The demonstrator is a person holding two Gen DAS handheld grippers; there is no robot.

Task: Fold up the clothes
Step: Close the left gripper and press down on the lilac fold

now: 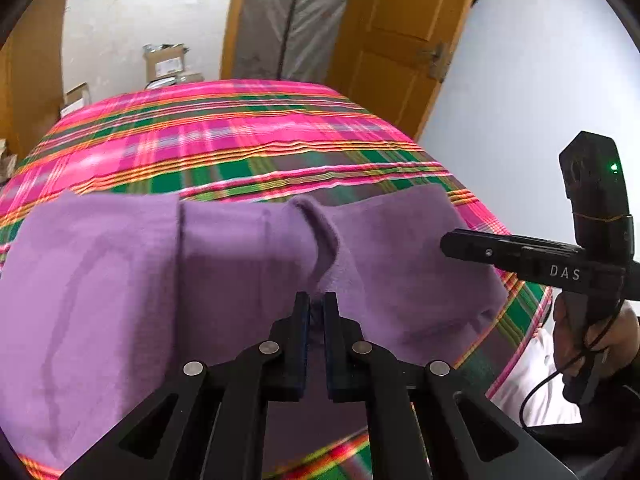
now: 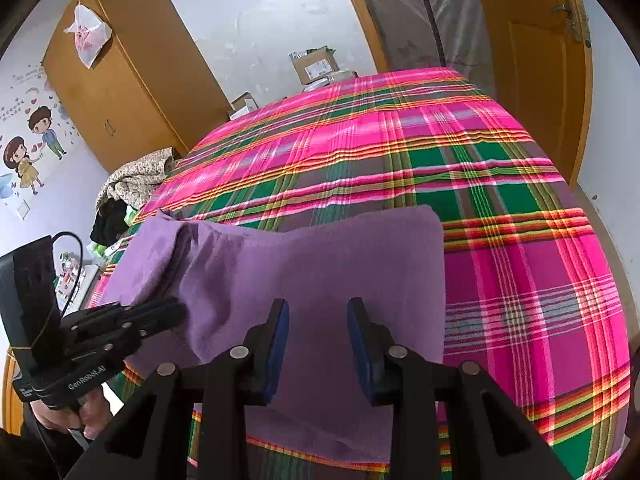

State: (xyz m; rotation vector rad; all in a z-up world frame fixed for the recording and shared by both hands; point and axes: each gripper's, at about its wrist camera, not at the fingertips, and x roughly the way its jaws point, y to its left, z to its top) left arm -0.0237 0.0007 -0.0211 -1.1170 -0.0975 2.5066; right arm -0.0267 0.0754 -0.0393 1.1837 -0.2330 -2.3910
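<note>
Where the pink, green and orange plaid bedsheet point(image 2: 500, 184) is spread, a soft purple fleece garment point(image 2: 320, 264) is laid near its front edge, partly folded, with a raised ridge pinched by the left gripper point(image 1: 316, 304); the right gripper point(image 2: 318, 314) is held spread above it.

1. Matte black left gripper point(image 1: 316, 304) with blue-lined pads point(image 1: 306, 332) and round silver rivets.
2. Same build on the right gripper point(image 2: 318, 312), white "DAS" lettering, green LED, thin black cable.
3. Dark sleeve point(image 1: 628, 364) at the wrist.
</note>
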